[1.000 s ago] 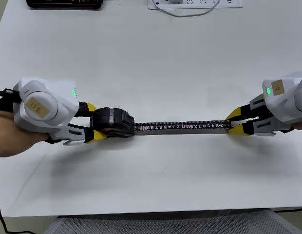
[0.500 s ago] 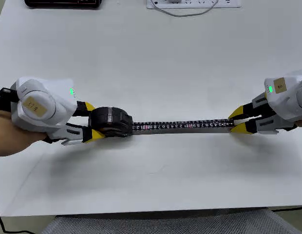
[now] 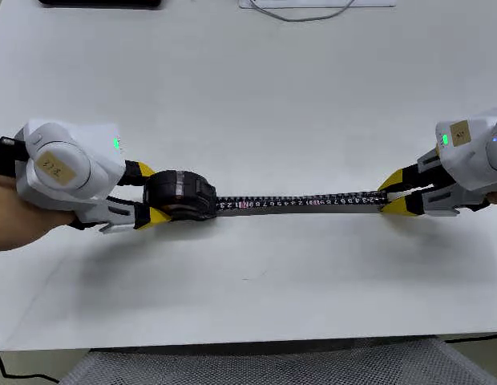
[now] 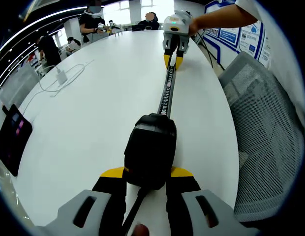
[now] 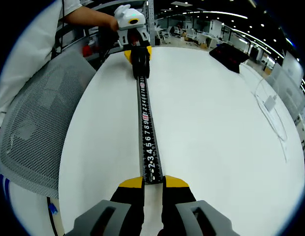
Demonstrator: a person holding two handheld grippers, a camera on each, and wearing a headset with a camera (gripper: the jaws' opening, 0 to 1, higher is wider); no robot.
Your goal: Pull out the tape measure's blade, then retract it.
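Observation:
A black tape measure case [image 3: 180, 194] lies on the white table, held between the yellow-tipped jaws of my left gripper [image 3: 152, 194]; it looms close in the left gripper view as the case [image 4: 150, 150]. Its black blade [image 3: 301, 200] with white numbers runs straight to the right across the table. My right gripper [image 3: 397, 195] is shut on the blade's end. Along the right gripper view the blade [image 5: 146, 132] stretches away to the case [image 5: 139, 61] and the left gripper. In the left gripper view, the right gripper [image 4: 173, 59] pinches the far end.
A white power strip with cable [image 4: 61, 76] and a dark device [image 4: 12, 135] lie on the table's far side. A mesh chair [image 3: 264, 365] stands at the table's near edge [image 3: 256, 345]. Other people work at the table's far end.
The blade is drawn out a little longer: the right gripper has moved slightly right and the left gripper with the case slightly left. The head camera has tilted down a bit.

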